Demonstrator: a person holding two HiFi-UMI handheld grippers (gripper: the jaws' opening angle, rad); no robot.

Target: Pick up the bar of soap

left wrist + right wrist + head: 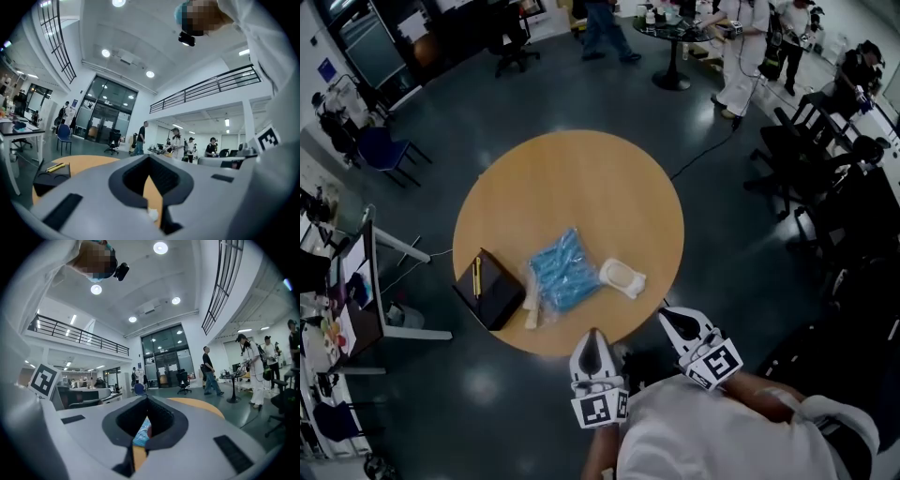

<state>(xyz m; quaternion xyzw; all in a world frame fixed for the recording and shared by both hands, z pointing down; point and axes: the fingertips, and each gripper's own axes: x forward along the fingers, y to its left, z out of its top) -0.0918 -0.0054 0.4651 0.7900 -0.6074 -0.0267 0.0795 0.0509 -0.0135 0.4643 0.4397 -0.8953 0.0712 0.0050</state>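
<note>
Two grippers are showing at the bottom of the head view. The left gripper (593, 339) is hovering over the edge of the round worktop (581, 169) at 6 o'clock, and the right gripper (672, 319) is hanging at the rim at 5 o'clock. The bar of soap (622, 277) is lying at 4 o'clock from the worktop's centre, just beside a blue packet (562, 270). A black box (492, 291) is sitting at 8 o'clock. Neither gripper is touching the soap.

The left gripper view is adding what the head view cannot show: its jaws are pressing together with nothing between them, and only the worktop's wood is showing beyond.

The right gripper view is showing the same closed, empty jaws, with the blue packet peeking past them.
</note>
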